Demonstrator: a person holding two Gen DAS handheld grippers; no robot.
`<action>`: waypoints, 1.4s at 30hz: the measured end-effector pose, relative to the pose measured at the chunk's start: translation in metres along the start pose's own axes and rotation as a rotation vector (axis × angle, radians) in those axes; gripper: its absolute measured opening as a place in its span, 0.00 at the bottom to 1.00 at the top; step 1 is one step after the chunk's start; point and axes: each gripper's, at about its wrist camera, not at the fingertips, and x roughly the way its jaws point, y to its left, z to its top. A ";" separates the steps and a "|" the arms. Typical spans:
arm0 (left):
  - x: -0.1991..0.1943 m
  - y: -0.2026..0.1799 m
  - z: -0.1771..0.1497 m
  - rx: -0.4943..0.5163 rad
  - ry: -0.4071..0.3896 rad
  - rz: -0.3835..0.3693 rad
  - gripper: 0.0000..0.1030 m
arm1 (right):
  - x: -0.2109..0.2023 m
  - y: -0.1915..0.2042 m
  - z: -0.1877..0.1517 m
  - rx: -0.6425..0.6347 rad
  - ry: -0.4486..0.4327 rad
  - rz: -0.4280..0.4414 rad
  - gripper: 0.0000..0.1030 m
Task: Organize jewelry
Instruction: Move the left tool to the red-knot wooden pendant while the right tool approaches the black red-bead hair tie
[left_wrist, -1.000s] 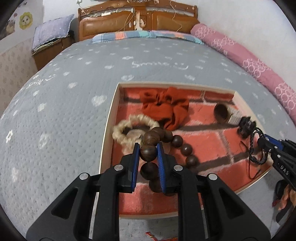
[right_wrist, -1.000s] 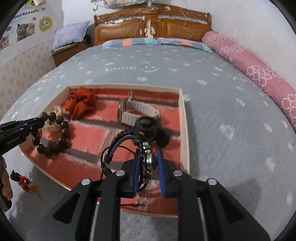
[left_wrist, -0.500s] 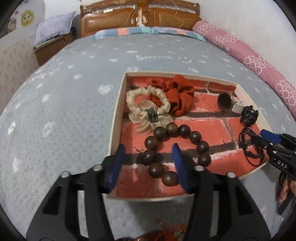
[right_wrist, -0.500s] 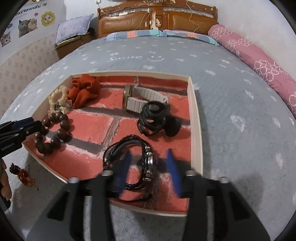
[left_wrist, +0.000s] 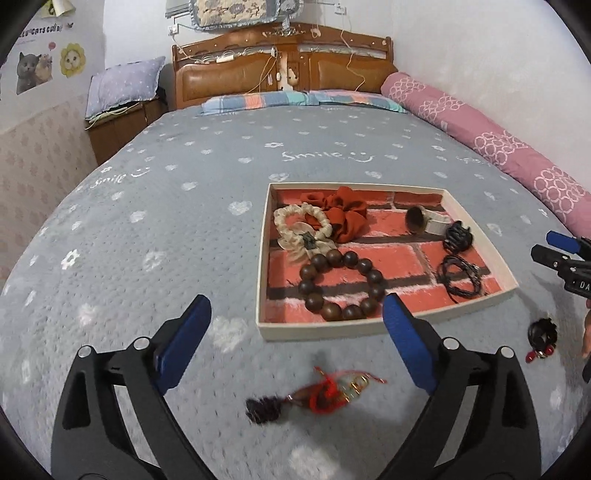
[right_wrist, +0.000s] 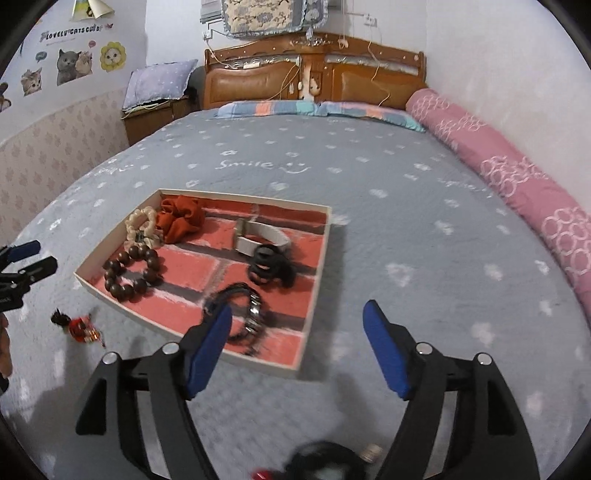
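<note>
- Claws: left claw (left_wrist: 297, 332) and right claw (right_wrist: 297, 339) both gape wide, empty, above the bed (left_wrist: 147, 229).
- Red tassel charm (left_wrist: 325, 393) lies loose on the bedspread, likely next pickup.
- Tray (left_wrist: 369, 326) beyond holds wooden bead bracelet (left_wrist: 341, 284), scrunchies, watch.

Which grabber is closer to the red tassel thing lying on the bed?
Left. The left gripper hangs open right above the red tassel charm, just outside the tray. The right gripper is off to its right, past the tray's corner.

Even, soft indoor light; strong fisheye bending with dark corners, nearest foreground blurred, perhaps by motion.
</note>
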 end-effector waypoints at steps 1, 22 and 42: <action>-0.003 -0.002 -0.002 0.001 -0.005 0.001 0.92 | -0.005 -0.003 -0.003 -0.001 -0.005 -0.007 0.76; -0.006 0.011 -0.054 -0.089 0.016 0.006 0.95 | -0.024 -0.051 -0.090 0.062 0.054 -0.058 0.59; -0.001 -0.007 -0.072 -0.046 0.011 -0.020 0.85 | -0.010 -0.044 -0.116 0.044 0.124 -0.015 0.23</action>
